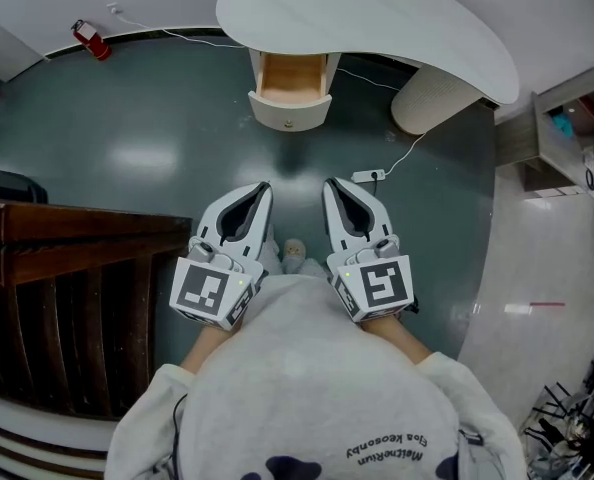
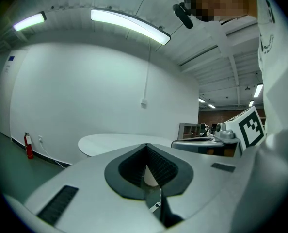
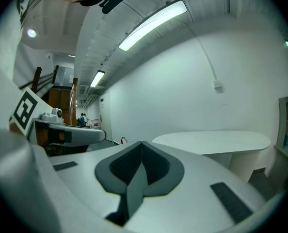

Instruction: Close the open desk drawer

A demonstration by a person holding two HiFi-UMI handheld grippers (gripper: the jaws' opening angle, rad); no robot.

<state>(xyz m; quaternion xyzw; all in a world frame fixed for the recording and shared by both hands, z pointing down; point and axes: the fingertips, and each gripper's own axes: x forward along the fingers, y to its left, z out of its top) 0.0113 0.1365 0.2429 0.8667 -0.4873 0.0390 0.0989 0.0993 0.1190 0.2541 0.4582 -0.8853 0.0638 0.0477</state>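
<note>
The desk (image 1: 377,13) has a white rounded top, and its drawer (image 1: 290,80) stands pulled out beneath it at the far middle of the head view. The drawer's wooden inside shows, and its curved white front has a small knob (image 1: 289,123). Both grippers are held side by side over the dark floor, well short of the drawer and pointing toward it. My left gripper (image 1: 265,188) is shut with nothing in it, and so is my right gripper (image 1: 329,184). The desk top (image 2: 120,142) lies beyond the shut left gripper (image 2: 146,146), and the desk top (image 3: 216,141) beyond the shut right gripper (image 3: 142,143).
A power strip (image 1: 367,176) with a white cable lies on the floor just ahead of the right gripper. The desk's round pedestal (image 1: 432,96) stands right of the drawer. A dark wooden railing (image 1: 67,258) runs on the left, a shelf unit (image 1: 577,118) on the right, a fire extinguisher (image 1: 90,40) by the far wall.
</note>
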